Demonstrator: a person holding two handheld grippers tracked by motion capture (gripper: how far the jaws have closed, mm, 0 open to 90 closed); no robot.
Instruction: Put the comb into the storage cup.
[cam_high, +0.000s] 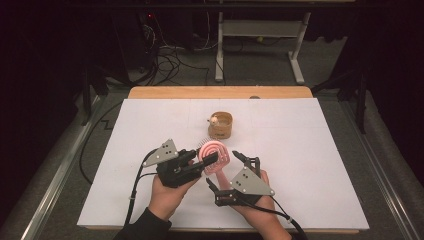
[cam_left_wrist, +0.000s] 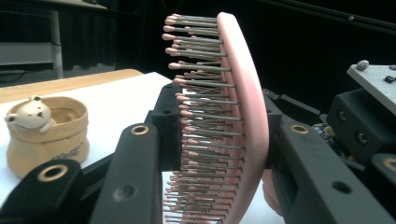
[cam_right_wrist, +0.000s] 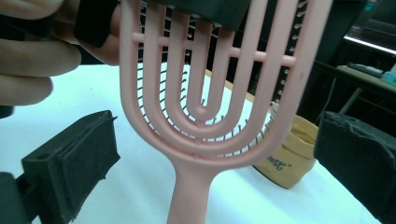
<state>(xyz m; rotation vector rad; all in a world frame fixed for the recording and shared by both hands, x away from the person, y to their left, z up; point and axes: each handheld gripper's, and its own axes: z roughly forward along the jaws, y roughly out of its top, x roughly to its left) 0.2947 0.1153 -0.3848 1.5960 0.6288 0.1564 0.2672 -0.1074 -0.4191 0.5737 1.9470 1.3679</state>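
A pink hairbrush (cam_high: 216, 156) with a vented, looped back is held up above the white table. My left gripper (cam_high: 203, 158) is shut on its head. In the left gripper view the brush (cam_left_wrist: 243, 107) stands on edge, with one jaw on the bristle side and the other on the back, and my left gripper (cam_left_wrist: 219, 128) clamps it. My right gripper (cam_high: 226, 170) stands open just right of the brush. In the right gripper view its foam pads (cam_right_wrist: 70, 163) are far apart, and the brush (cam_right_wrist: 205, 116) and its handle hang between them, untouched.
A small tan pot (cam_high: 220, 125) with a bear figure on its rim stands behind the brush, also seen as the pot (cam_left_wrist: 46, 135) and pot (cam_right_wrist: 285, 158). The white sheet (cam_high: 310, 150) covers the table; a wooden edge (cam_high: 220, 92) runs along the far side.
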